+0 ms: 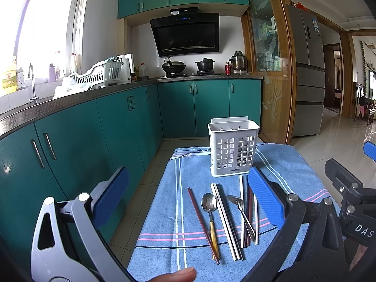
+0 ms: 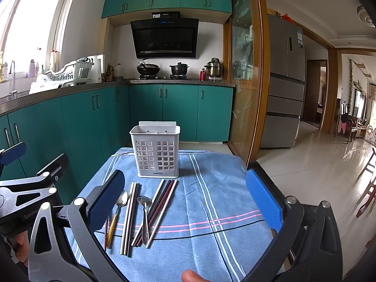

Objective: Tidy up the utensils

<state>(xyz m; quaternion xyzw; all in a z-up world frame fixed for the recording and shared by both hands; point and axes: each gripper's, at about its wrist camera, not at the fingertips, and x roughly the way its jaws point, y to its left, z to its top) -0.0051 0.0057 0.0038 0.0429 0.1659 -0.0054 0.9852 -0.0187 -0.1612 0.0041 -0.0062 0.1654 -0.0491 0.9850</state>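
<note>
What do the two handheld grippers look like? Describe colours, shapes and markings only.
Left gripper: blue ribbed pads on one grey and one black curved finger frame, silver rivets. Right gripper: the same build, one pad bright blue, the other shadowed dark. White lettering marks both black bodies.

Left gripper (image 1: 188, 196) hangs wide open above a blue striped cloth (image 1: 293, 171). White slotted caddy (image 1: 232, 148) stands upright at the far end. Chopsticks (image 1: 226, 221) and two spoons (image 1: 209, 205) lie loose before it.

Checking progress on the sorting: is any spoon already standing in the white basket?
No: both spoons lie flat on the blue cloth in front of the basket, among the chopsticks.
</note>
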